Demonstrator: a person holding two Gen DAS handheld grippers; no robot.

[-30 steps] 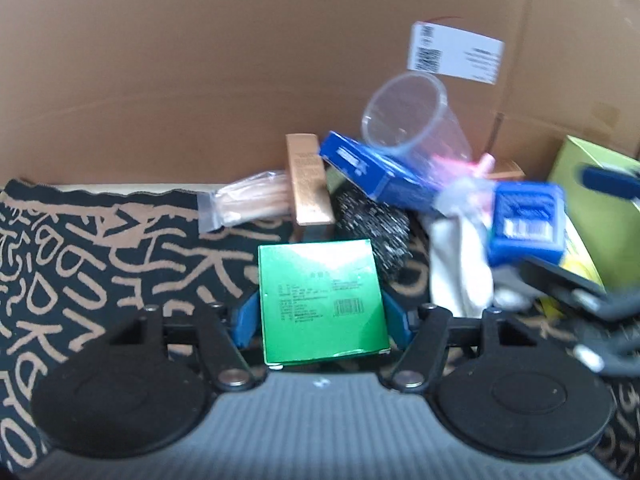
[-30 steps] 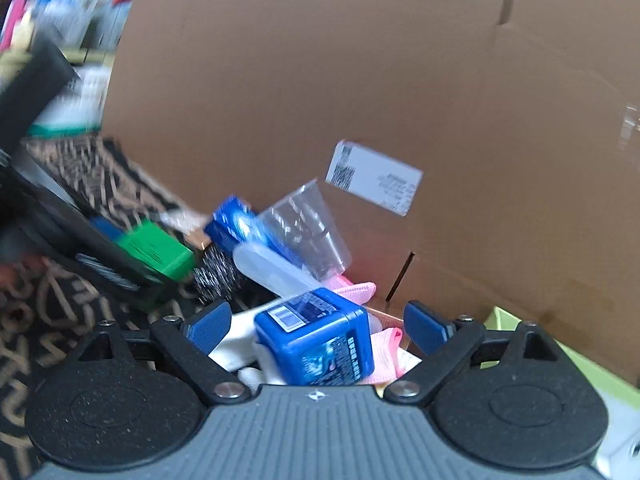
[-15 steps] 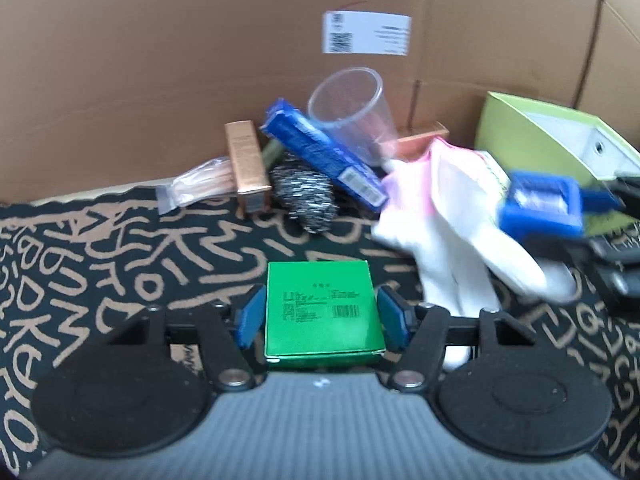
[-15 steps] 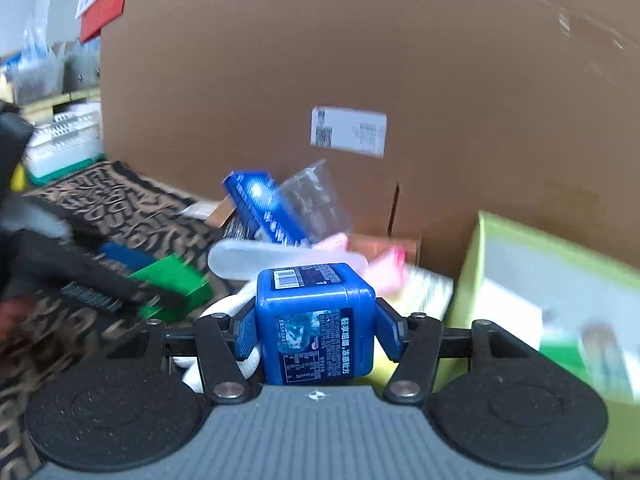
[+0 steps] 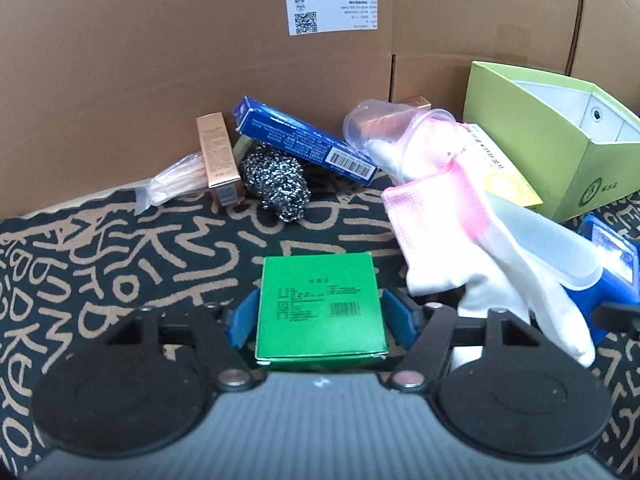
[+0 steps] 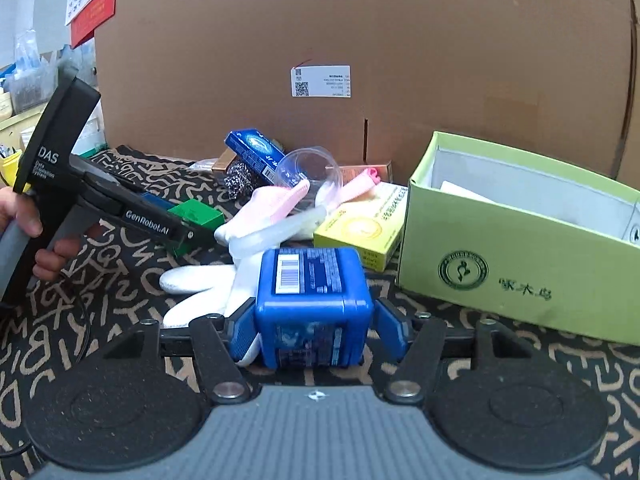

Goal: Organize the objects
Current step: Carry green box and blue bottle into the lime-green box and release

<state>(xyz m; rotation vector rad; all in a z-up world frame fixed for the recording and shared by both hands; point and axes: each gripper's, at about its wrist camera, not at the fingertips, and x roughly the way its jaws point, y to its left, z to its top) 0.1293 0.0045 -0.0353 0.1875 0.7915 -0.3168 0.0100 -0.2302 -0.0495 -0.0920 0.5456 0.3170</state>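
A flat green box (image 5: pixel 320 304) lies on the patterned cloth between the blue pads of my left gripper (image 5: pixel 322 314). Its jaws are opening, and a gap shows on each side of the box. From the right wrist view I see this left gripper (image 6: pixel 188 232) with the green box (image 6: pixel 196 212) at its tip. A blue square container (image 6: pixel 312 280) stands on the cloth between the pads of my right gripper (image 6: pixel 316 324). Those jaws are opening too, with a thin gap at the right pad. The blue container (image 5: pixel 612 264) also shows at the left view's right edge.
An open lime-green carton (image 6: pixel 520 264) stands to the right. A white glove (image 6: pixel 200 280), pink cloth, clear cup (image 5: pixel 384 124), steel scourer (image 5: pixel 276 184), long blue box (image 5: pixel 304 140), copper box (image 5: pixel 218 152) and yellow box (image 6: pixel 360 228) crowd the cardboard wall (image 5: pixel 160 60). A person's hand (image 6: pixel 24 216) holds the left handle.
The right gripper closed around the blue container, carried it right beside the lime carton, and its pads have eased off. The left gripper's pads have parted from the green box.
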